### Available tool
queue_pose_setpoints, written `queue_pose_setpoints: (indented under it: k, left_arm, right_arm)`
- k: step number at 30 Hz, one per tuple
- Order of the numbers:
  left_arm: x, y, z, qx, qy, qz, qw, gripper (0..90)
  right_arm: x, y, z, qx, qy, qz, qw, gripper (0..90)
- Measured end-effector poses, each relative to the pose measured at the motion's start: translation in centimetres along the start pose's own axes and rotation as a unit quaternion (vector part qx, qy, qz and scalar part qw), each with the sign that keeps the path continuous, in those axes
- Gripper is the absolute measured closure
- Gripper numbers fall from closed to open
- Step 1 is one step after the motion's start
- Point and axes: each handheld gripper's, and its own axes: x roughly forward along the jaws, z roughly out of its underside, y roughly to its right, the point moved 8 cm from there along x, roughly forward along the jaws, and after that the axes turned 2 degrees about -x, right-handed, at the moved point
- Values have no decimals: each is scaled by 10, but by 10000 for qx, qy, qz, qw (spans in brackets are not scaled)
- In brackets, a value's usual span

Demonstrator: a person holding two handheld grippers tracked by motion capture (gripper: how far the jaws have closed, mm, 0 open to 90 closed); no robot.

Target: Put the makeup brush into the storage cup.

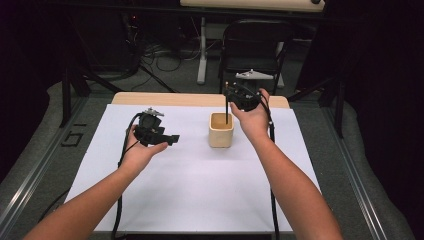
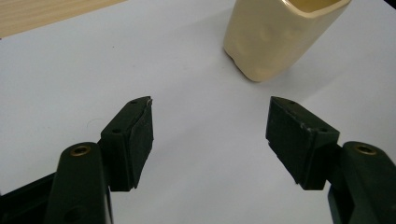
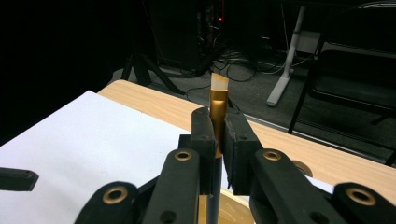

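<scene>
A cream square cup [image 1: 221,130] stands upright on the white sheet, right of centre; it is also at the top of the left gripper view [image 2: 280,37]. My right gripper [image 1: 234,99] hovers just above the cup, shut on a thin dark-handled brush [image 1: 227,112] whose lower end reaches down into the cup. In the right gripper view the jaws [image 3: 219,119] clamp the brush's gold ferrule [image 3: 218,98], its pale flat tip pointing up, with the cup's rim [image 3: 233,210] below. My left gripper [image 1: 170,139] is held left of the cup, open and holding nothing [image 2: 210,102].
A white sheet [image 1: 200,175] covers most of the wooden table [image 1: 200,99]. Behind the table stand a black chair [image 1: 255,45] and a white table leg [image 1: 202,50], with cables on the floor. One jaw of the left gripper [image 3: 16,179] shows in the right gripper view.
</scene>
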Motion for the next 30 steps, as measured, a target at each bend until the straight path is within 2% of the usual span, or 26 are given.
queue_pose_setpoints:
  k: [15,30]
  left_arm:
    - [-3,-2,0,-32,31,-9,10000,324]
    - [-4,-8,2,-128,42,-40,9999,324]
  right_arm:
    - [7,2,0,-35,-8,110,9999,840]
    - [15,-9,8,-112,-28,31,9999,841]
